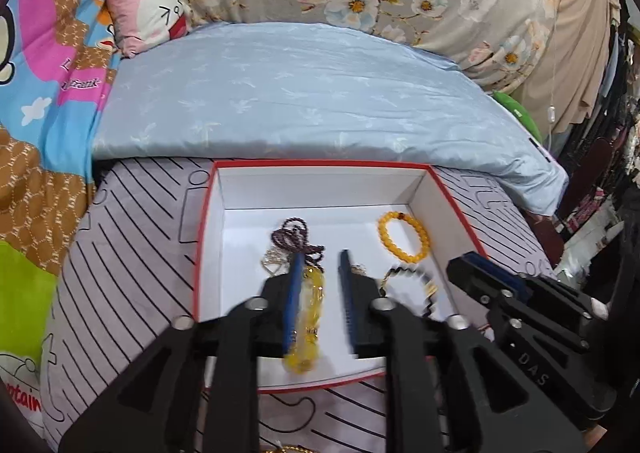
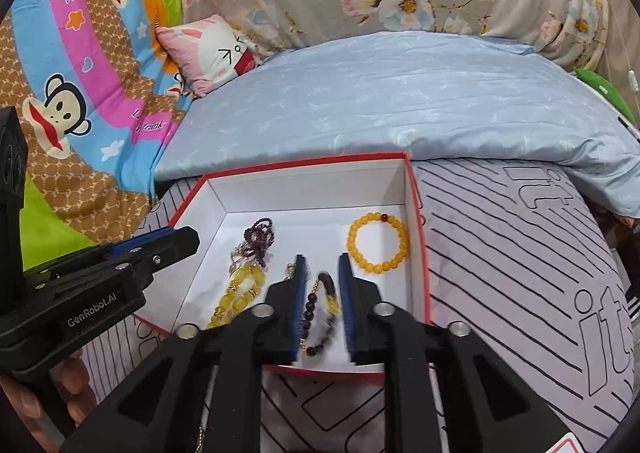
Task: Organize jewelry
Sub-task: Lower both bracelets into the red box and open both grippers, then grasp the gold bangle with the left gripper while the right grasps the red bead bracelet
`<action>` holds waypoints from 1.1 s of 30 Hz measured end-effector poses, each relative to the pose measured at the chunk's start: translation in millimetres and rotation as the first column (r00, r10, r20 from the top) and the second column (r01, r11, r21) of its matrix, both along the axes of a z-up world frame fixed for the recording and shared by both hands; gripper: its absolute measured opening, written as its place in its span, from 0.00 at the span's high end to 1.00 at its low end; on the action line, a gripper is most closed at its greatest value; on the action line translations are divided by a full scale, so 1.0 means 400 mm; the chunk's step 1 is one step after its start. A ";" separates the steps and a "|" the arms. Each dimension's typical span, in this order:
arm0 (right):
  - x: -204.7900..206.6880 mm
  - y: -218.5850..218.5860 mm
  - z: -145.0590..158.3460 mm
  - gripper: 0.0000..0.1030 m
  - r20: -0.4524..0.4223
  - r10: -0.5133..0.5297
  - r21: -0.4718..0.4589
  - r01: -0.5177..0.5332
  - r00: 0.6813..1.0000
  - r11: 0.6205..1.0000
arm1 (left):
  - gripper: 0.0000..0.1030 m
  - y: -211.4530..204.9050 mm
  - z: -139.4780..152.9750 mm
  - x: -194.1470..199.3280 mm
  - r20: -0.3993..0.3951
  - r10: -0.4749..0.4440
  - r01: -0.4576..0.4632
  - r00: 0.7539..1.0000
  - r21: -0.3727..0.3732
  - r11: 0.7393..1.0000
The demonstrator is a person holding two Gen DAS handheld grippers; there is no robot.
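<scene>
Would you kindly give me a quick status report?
Both hand-held grippers open over red-rimmed white box. Yellow bead bracelet inside. Nothing obstructing.

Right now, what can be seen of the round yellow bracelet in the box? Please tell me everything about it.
The yellow bracelet is a closed ring of smooth, round, amber-yellow beads that look glossy, perhaps resin or stone. One bead at its far side is dark red. It lies flat on the white floor of the box, in the far right corner, close to the right wall. It lies apart from the other jewelry, and neither gripper touches it.
</scene>
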State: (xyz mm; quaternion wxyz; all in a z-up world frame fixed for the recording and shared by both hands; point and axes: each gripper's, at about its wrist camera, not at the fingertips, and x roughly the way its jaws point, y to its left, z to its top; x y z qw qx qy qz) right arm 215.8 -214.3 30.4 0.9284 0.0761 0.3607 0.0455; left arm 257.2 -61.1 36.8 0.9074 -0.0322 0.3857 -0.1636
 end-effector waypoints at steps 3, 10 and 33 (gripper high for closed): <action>-0.022 -0.008 0.015 0.70 0.020 -0.014 0.002 0.014 1.000 1.000 | 0.55 0.019 0.013 -0.017 0.027 0.029 -0.030 0.999 0.010 1.000; -0.109 -0.011 0.029 0.66 0.031 -0.016 0.011 0.015 0.999 1.000 | 0.55 0.070 0.016 -0.087 0.043 0.071 -0.072 0.997 0.032 0.997; -0.353 -0.015 -0.087 0.66 -0.100 -0.053 0.019 0.056 0.994 0.998 | 0.56 0.159 -0.158 -0.320 -0.081 0.168 -0.155 0.982 0.142 0.978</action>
